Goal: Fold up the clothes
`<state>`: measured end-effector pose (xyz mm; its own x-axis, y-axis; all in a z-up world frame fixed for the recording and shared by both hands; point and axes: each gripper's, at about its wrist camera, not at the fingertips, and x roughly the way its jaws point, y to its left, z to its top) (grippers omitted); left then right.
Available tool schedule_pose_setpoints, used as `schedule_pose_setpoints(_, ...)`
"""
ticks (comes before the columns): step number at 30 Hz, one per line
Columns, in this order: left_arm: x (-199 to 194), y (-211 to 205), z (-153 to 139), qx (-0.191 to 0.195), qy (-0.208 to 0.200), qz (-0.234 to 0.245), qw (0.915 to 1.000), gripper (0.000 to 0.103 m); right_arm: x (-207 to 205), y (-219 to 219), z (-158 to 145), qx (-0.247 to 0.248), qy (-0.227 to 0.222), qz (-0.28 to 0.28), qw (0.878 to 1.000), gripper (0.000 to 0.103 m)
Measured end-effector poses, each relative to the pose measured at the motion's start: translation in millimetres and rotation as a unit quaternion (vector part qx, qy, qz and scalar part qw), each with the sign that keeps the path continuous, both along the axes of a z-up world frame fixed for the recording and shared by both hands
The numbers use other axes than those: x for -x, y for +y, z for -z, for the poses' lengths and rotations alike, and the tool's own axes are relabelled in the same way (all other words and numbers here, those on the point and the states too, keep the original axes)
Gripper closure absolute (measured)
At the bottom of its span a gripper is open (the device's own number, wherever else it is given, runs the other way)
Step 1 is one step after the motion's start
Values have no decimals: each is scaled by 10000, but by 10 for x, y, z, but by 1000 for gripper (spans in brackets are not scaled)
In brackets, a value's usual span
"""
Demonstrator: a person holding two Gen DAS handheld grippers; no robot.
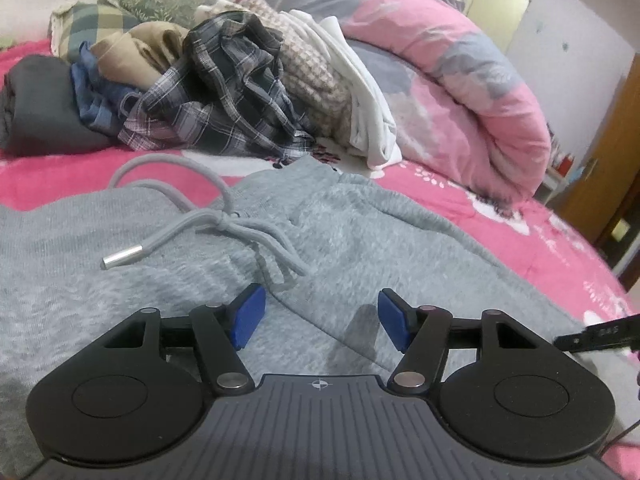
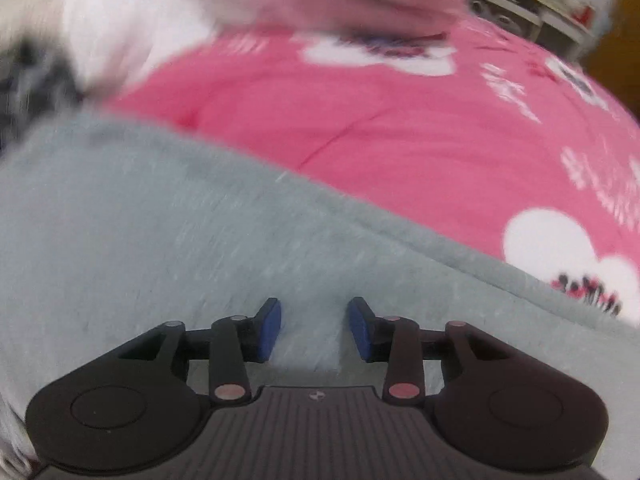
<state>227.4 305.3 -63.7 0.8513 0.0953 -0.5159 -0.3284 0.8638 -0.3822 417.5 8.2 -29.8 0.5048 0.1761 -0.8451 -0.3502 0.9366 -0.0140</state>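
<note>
Grey sweatpants (image 1: 340,224) lie spread flat on the bed (image 1: 500,216), which is covered by a pink sheet printed with white shapes. Their waistband end faces the far side, and a grey drawstring (image 1: 224,216) tied in a loose bow rests on top of the fabric, one end capped by a silver metal tip (image 1: 124,257). The left tool (image 1: 320,316) hovers low over the sweatpants just short of the bow, its blue pads (image 1: 250,316) spread wide with nothing between them. The right tool (image 2: 314,328) is also low over the grey fabric near the garment's edge, where it meets the pink sheet; its blue pads (image 2: 270,330) stand apart, somewhat closer together than the left pair, and hold nothing. The right wrist view is smeared by motion blur, so fine detail there cannot be read. Beyond the sweatpants sits a heap of clothes: a dark plaid shirt (image 1: 224,92), a blue garment (image 1: 98,96), a tan piece (image 1: 140,52), a dark grey folded item (image 1: 40,108), a beige checked fabric (image 1: 308,76) and a white garment (image 1: 360,92). To their right a rolled pink and grey quilt (image 1: 460,76) lies on the bed.
</note>
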Motion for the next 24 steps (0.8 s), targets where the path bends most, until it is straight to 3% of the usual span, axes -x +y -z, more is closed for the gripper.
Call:
schedule_pose_setpoints(1,12,21,8,68,-45,4,10000,40,-8,-103,-29,-223,-33,227,9995,63)
schedule_pose_setpoints(4,20,26,6,99,-81,29,9999,38,296,-407,-367,-482,-170,151,9986,63)
schedule_pose_setpoints(6,20,13,-1,66,-76,39,9999,38,718,-756,-724,-576,-485,-8,9972,63)
schedule_pose_setpoints(11,60,6,-17,97,-119,105,9998,37,1824,-1729,-1389,-1451,-726,-130,9867,61)
schedule_pose_setpoints(15,198,-15,-137,65,49,63,9999,37,2407,-2081,-1271,-1588,-366,-225,9864,60)
schedule_pose_setpoints(18,518,-97,-325,-40,75,138,9999,37,2640,-1992,-1022,-1167,-369,-543,9910,60)
schedule_pose_setpoints(24,1275,-517,-610,-678,12,642,9956,33,2596,-1435,-614,-947,-734,-1295,9843,60)
